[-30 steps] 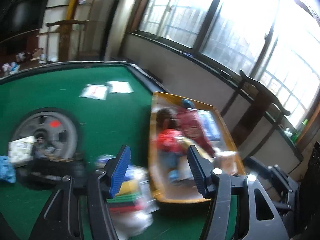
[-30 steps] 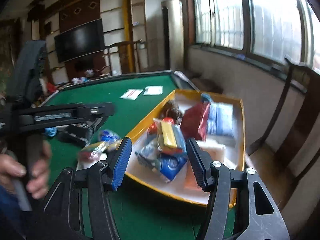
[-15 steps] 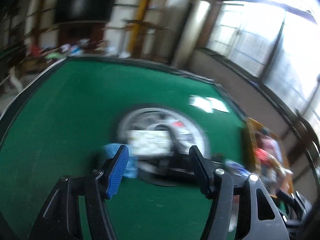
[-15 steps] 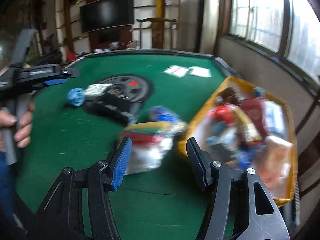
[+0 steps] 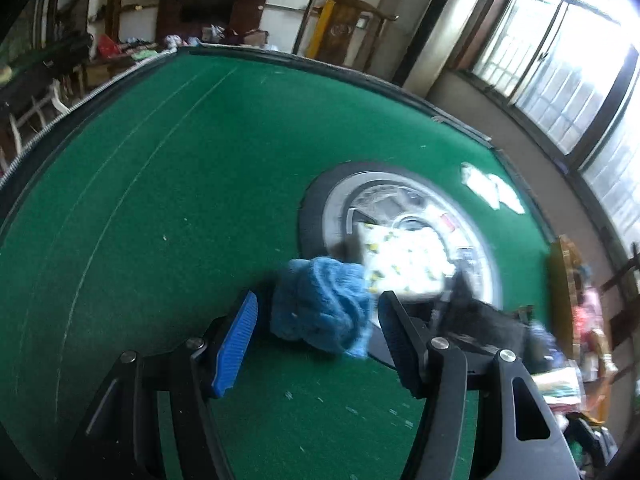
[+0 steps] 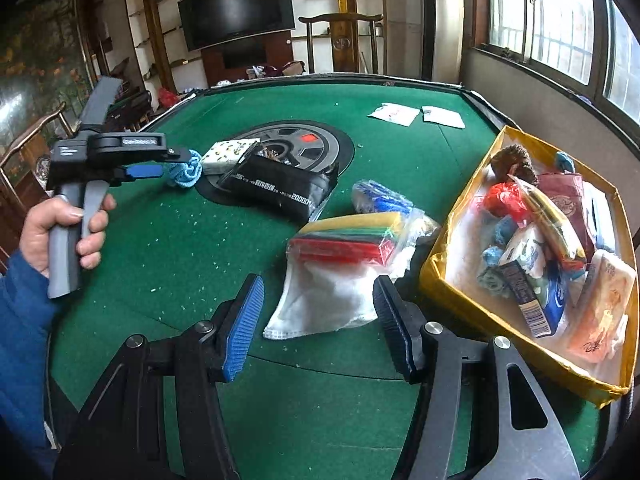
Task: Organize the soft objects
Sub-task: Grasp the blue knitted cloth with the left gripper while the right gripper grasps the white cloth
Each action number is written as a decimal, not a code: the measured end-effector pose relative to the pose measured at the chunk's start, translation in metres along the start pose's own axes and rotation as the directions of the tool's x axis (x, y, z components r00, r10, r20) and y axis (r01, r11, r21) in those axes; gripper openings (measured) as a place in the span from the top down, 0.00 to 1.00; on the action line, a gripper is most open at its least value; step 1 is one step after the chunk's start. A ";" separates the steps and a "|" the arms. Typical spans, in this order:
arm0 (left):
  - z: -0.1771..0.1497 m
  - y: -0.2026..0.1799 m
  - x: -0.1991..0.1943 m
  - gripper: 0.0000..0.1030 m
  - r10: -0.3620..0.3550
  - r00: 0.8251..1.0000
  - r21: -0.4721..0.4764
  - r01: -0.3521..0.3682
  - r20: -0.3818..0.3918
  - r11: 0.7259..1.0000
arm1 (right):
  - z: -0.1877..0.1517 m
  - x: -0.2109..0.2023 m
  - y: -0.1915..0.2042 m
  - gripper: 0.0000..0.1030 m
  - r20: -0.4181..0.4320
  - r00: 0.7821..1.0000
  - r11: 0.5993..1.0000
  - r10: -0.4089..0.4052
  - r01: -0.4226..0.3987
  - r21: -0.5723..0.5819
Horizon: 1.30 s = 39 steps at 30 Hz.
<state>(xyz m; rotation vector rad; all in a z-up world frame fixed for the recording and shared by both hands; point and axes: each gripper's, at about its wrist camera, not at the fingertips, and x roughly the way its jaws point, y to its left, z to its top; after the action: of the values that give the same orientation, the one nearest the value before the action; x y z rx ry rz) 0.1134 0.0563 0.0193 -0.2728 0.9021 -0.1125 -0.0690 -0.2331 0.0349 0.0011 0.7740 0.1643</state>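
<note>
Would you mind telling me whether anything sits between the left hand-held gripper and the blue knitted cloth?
Nothing visible does. The left hand-held gripper is open, and the blue knitted cloth lies on the green table right ahead between its fingers; the patterned tissue pack sits beyond it.

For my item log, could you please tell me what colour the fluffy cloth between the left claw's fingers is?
Light blue; the cloth shows best in the left wrist view.

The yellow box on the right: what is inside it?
The yellow box holds a heap of soft packets: a dark red pouch, a red bundle, a brown fuzzy item. Whatever lies beneath them is hidden.
</note>
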 end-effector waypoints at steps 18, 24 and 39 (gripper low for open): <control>-0.007 0.003 -0.002 0.59 0.069 0.996 0.048 -0.071 0.050 0.996 | -0.002 0.020 -0.007 0.45 -0.088 0.995 0.999 -0.037 0.039 0.024; -0.005 0.000 0.003 0.59 0.064 0.997 0.050 -0.066 0.034 0.997 | 0.005 0.043 0.001 0.45 -0.107 0.980 0.983 -0.169 0.160 -0.094; -0.006 -0.002 0.008 0.59 0.081 0.997 0.042 -0.081 0.019 0.996 | -0.001 0.052 -0.002 0.80 -0.170 0.985 1.000 -0.019 0.016 -0.021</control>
<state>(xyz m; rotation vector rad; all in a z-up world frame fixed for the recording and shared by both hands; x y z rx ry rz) 0.1142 0.0512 0.0103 -0.1967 0.8918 -0.0543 -0.0334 -0.2271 -0.0020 -0.0386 0.9432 0.1564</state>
